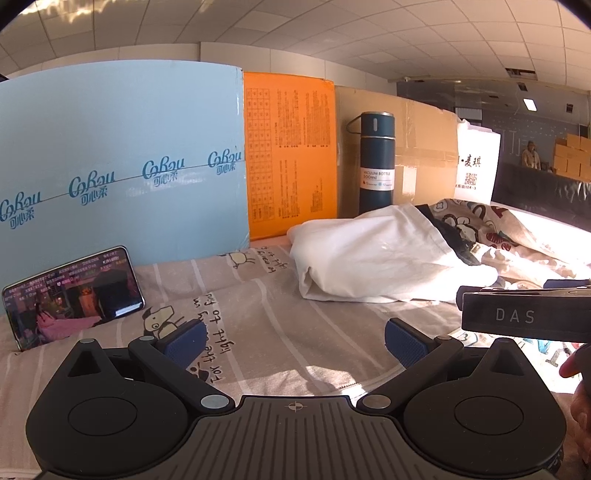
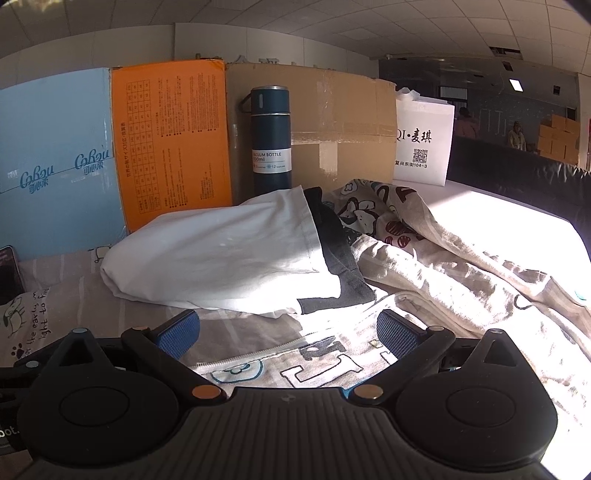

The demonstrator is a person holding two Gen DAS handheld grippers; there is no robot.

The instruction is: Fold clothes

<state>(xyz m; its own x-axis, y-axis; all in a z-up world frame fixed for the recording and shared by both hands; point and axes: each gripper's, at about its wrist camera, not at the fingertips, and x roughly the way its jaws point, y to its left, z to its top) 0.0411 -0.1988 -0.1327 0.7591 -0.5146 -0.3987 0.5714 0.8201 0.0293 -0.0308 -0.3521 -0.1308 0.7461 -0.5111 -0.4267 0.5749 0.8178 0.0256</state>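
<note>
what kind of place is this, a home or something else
Probably an office or workroom set up for recording, not a home: a grid ceiling, stacked cardboard boxes at the far wall, and a table draped with a cartoon-print sheet, walled by a flattened carton.

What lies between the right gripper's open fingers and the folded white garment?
In the right wrist view, only printed bedding: the right gripper hangs open just short of the white garment, with a zipper edge crossing between its fingers and nothing else there.
</note>
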